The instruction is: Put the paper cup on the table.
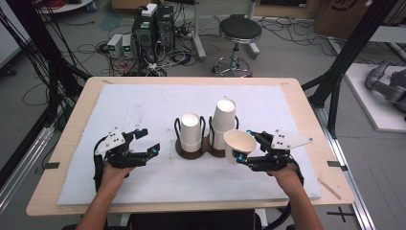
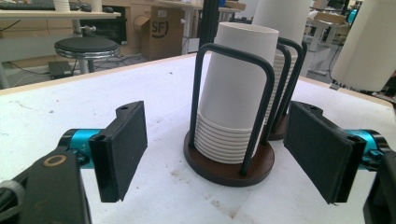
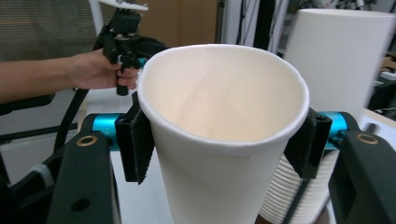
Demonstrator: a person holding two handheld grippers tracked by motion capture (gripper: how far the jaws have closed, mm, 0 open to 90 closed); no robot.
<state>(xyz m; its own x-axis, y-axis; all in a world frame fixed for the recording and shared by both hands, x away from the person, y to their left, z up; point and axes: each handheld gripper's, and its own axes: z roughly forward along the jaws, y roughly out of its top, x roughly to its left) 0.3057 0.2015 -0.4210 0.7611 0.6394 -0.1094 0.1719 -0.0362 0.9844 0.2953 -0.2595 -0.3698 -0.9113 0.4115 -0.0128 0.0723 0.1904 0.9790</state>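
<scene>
Gripping a paper cup (image 3: 224,140) — right gripper (image 3: 224,144), beside the stacks (image 1: 222,127)

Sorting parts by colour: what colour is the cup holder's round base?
Dark brown base, clearest in the left gripper view.

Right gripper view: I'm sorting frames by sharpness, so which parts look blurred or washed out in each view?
Right gripper view: the cup between the pads is sharp, the stack behind it smeared at its right edge. Left gripper view: the rack is crisp, the background soft. High view: evenly lit, cup rims glare white.
</scene>
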